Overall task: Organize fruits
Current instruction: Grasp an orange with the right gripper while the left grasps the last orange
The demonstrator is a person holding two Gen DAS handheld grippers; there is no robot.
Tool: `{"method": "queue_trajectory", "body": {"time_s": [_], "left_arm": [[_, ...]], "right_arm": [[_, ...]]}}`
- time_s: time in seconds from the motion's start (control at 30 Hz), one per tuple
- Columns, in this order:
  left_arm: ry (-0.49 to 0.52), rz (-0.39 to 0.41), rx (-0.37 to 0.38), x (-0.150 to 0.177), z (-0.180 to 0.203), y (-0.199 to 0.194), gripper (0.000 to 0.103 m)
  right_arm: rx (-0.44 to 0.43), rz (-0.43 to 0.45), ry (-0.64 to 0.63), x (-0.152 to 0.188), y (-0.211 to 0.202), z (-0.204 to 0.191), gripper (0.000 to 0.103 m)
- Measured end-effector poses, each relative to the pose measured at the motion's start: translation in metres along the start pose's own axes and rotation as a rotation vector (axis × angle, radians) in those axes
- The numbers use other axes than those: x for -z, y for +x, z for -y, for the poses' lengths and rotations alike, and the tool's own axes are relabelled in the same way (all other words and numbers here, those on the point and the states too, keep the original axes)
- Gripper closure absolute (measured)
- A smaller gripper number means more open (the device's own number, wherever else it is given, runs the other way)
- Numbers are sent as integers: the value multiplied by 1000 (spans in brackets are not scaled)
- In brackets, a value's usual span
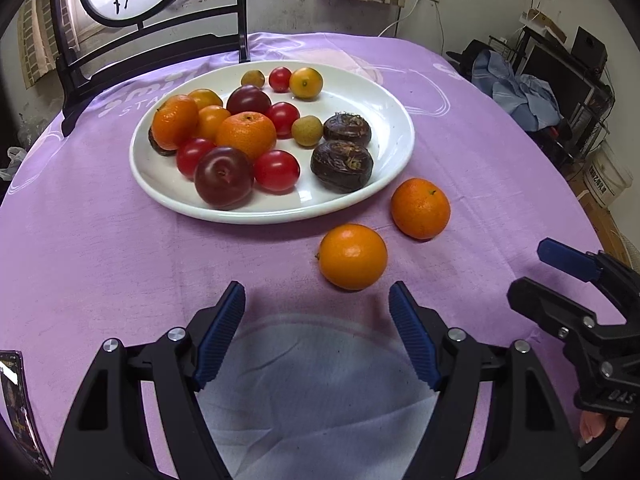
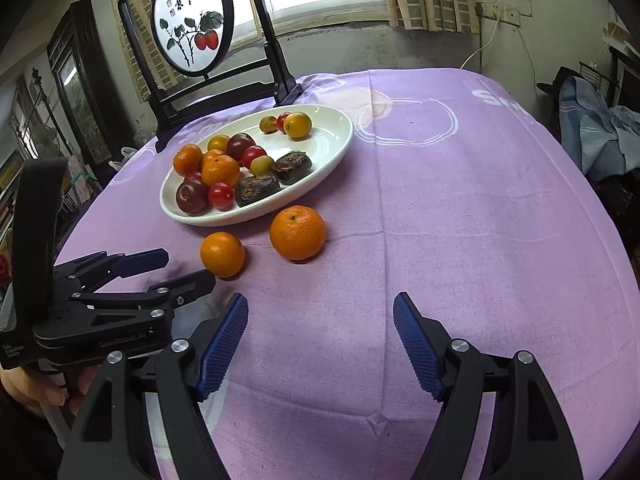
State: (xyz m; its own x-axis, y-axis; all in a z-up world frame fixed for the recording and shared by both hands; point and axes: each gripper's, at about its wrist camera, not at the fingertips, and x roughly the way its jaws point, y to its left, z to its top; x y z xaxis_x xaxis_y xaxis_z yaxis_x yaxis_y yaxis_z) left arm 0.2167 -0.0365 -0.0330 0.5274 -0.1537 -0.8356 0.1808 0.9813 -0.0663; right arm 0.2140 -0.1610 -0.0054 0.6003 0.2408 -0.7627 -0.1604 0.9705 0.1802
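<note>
A white plate (image 1: 280,216) (image 2: 224,222) on the purple cloth holds mandarins, cherry tomatoes, plums, two dark wrinkled fruits and small yellow ones. Two mandarins lie on the cloth in front of it: a smooth one (image 1: 353,256) (image 2: 222,254) and a dimpled one (image 1: 420,208) (image 2: 298,232). My left gripper (image 1: 317,294) (image 2: 188,268) is open and empty, with the smooth mandarin just beyond its right fingertip. Over bare cloth to the right, my right gripper (image 2: 320,304) (image 1: 526,270) is open with nothing between its fingers.
A round painted screen (image 2: 192,28) on a black stand rises behind the plate. A printed card (image 1: 16,400) lies at the near left edge. The table drops off on the right, with a chair draped in blue cloth (image 2: 600,136) and shelves beyond.
</note>
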Motion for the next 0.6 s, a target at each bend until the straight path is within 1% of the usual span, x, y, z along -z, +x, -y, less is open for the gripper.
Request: {"method": "queue_trajectory", "body": {"time_s": [0.07, 0.1, 0.27, 0.37, 0.4, 0.43, 0.53, 0.6], "left_arm": [[0, -9, 7, -3, 2, 6, 32], [0, -13, 9, -4, 3, 8, 35], [17, -21, 9, -9, 12, 18, 35], [20, -27, 10, -13, 16, 25, 48], [25, -17, 2, -14, 17, 25, 58], [36, -12, 13, -16, 19, 26, 62], [49, -10, 4, -15, 22, 24, 63], [43, -18, 20, -13, 21, 21, 63]], "right_arm": [[-5, 8, -12, 1, -3, -3, 26], [-9, 9, -14, 1, -4, -4, 26], [-36, 9, -15, 1, -7, -7, 26], [-41, 15, -18, 1, -9, -8, 26], [-40, 16, -19, 1, -8, -8, 26], [-38, 14, -18, 0, -8, -8, 26], [-29, 8, -14, 1, -5, -7, 26], [-24, 5, -15, 1, -3, -7, 26]]}}
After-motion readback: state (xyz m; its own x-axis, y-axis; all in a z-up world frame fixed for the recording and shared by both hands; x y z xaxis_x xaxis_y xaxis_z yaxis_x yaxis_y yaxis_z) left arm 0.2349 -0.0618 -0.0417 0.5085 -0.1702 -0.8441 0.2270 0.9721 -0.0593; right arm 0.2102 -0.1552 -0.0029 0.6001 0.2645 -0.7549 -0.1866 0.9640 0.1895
